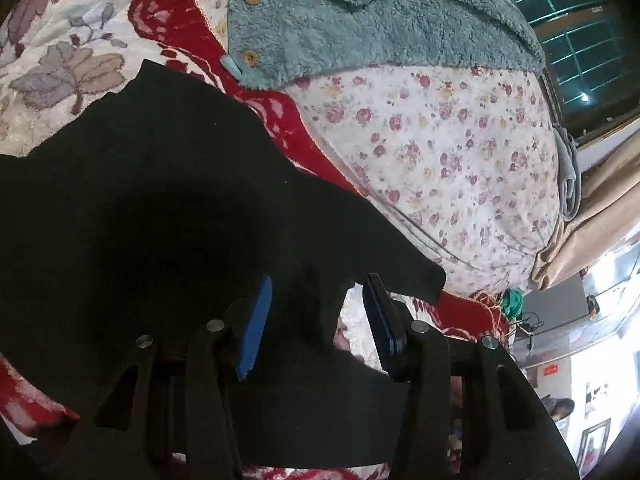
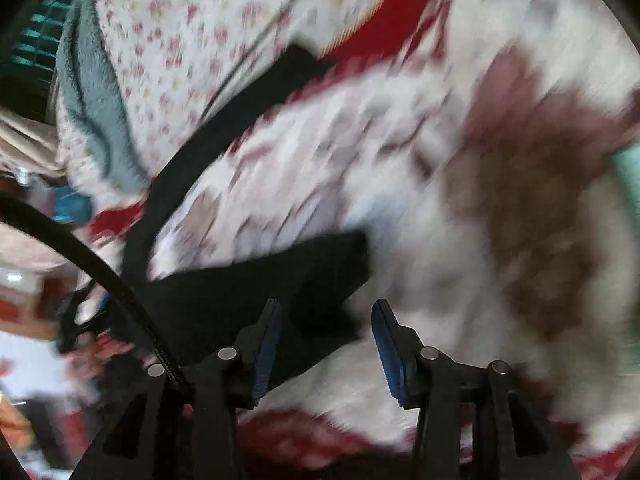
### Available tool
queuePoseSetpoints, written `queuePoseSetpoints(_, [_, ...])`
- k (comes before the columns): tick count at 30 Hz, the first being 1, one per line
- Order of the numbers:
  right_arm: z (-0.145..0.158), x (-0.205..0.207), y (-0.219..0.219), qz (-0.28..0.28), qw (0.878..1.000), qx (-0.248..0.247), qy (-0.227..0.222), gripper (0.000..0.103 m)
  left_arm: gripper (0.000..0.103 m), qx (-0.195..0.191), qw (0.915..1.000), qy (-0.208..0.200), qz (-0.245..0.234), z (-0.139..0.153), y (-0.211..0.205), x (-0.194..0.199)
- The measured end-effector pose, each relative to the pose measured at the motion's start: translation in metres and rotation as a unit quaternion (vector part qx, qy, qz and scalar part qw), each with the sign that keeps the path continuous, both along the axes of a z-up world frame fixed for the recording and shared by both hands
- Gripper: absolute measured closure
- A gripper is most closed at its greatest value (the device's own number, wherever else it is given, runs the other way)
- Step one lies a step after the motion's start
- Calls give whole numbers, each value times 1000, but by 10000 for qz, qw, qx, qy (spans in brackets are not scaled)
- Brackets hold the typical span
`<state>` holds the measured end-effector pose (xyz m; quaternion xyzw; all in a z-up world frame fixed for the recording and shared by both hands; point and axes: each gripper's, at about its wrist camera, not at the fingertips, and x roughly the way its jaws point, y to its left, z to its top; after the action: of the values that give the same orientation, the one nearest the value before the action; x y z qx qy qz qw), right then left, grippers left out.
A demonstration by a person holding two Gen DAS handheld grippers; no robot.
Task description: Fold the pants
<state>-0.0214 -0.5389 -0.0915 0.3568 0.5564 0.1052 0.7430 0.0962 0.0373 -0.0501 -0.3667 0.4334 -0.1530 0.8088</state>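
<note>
The black pants lie on a floral bedspread and fill the left and lower part of the left wrist view. My left gripper is open, with black cloth lying between its blue pads near the pants' edge. In the blurred right wrist view the pants show as a dark fold with a long strip running up to the far side. My right gripper is open just above a corner of that fold, with cloth reaching between the fingers.
A teal fleece garment with wooden buttons lies on a rose-print sheet beyond the pants. The red and white bedspread covers the bed. A beige curtain hangs at the right. A black cable crosses the right view.
</note>
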Motion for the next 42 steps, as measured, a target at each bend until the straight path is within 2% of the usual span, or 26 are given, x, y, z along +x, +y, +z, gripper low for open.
queuePoseSetpoints(2, [29, 0, 7, 233, 9984, 35, -514, 95, 57, -23, 10000, 30, -31, -1, -5, -1])
queuePoseSetpoints(4, [64, -5, 13, 397, 9950, -117, -912, 96, 57, -50, 9999, 96, -30, -4, -6, 1])
queuePoseSetpoints(6, [92, -9, 19, 479, 9936, -463, -911, 96, 57, -78, 9998, 155, -48, -6, -4, -1])
queuePoseSetpoints(8, [102, -9, 21, 486, 9938, -784, -616, 96, 57, -82, 9998, 179, -57, -6, -4, -3])
queuePoseSetpoints(10, [95, 1, 18, 451, 9923, -1136, -189, 96, 57, -53, 9998, 180, -51, -7, -4, -3])
queuePoseSetpoints(12, [66, 19, 8, 74, 9882, -1471, 427, 93, 57, -22, 9998, 185, -54, -7, -6, -2])
queuePoseSetpoints(13, [54, 28, 4, -46, 9844, -1679, 524, 90, 57, -16, 9998, 186, -49, -7, -5, -3])
queuePoseSetpoints(14, [43, 38, 0, -188, 9758, -2110, 549, 89, 57, -15, 9998, 184, -40, -7, -5, -3])
queuePoseSetpoints(15, [37, 43, -5, -415, 9608, -2673, 602, 87, 57, -26, 9998, 182, -26, -6, -4, -3])
queuePoseSetpoints(16, [33, 44, -12, -650, 9528, -2895, 640, 87, 57, -43, 9998, 181, -21, -7, -3, -3])
queuePoseSetpoints(17, [33, 41, -19, -856, 9583, -2689, 459, 87, 57, -68, 9998, 183, -22, -8, -2, -3])
queuePoseSetpoints(19, [35, 34, -24, -887, 9678, -2333, 313, 87, 57, -86, 9998, 203, -8, -9, -2, -2])
queuePoseSetpoints(22, [39, 21, -17, -528, 9706, -2319, 376, 87, 57, -30, 9997, 234, -8, -10, -5, -1])
queuePoseSetpoints(25, [48, 9, 4, -119, 9837, -1781, 201, 87, 57, 34, 9998, 187, -7, -8, -5, -2])
queuePoseSetpoints(28, [41, 13, 34, 461, 9847, -1682, -11, 82, 57, 71, 9998, 171, 27, -8, -5, -2])
queuePoseSetpoints(29, [32, 17, 41, 572, 9813, -1838, 3, 78, 57, 75, 9998, 166, 39, -8, -5, -3])
queuePoseSetpoints(30, [16, 23, 44, 599, 9736, -2188, 233, 73, 57, 64, 9999, 147, 47, -7, -4, -4])
queuePoseSetpoints(31, [-4, 28, 40, 532, 9678, -2370, 660, 70, 57, 56, 9999, 111, 53, -6, -4, -5])
queuePoseSetpoints(32, [-11, 29, 35, 350, 9724, -2176, 769, 67, 57, 64, 9999, 95, 58, -6, -3, -5])
queuePoseSetpoints(33, [-6, 28, 31, 137, 9769, -2007, 726, 65, 57, 95, 9999, 82, 71, -5, -4, -5])
queuePoseSetpoints(35, [8, 32, 29, 106, 9779, -1909, 849, 65, 57, 156, 9998, 80, 78, -5, -5, -4])
queuePoseSetpoints(36, [18, 35, 29, 59, 9798, -1849, 755, 65, 57, 225, 9997, 82, 97, -3, -7, -3])
queuePoseSetpoints(39, [57, 51, 23, -176, 9889, -1461, 212, 65, 57, 365, 9993, -37, 93, 7, -14, 4])
queuePoseSetpoints(42, [90, 84, 16, -449, 9917, -1172, -295, 65, 57, 389, 9990, -152, 142, 16, -25, 21])
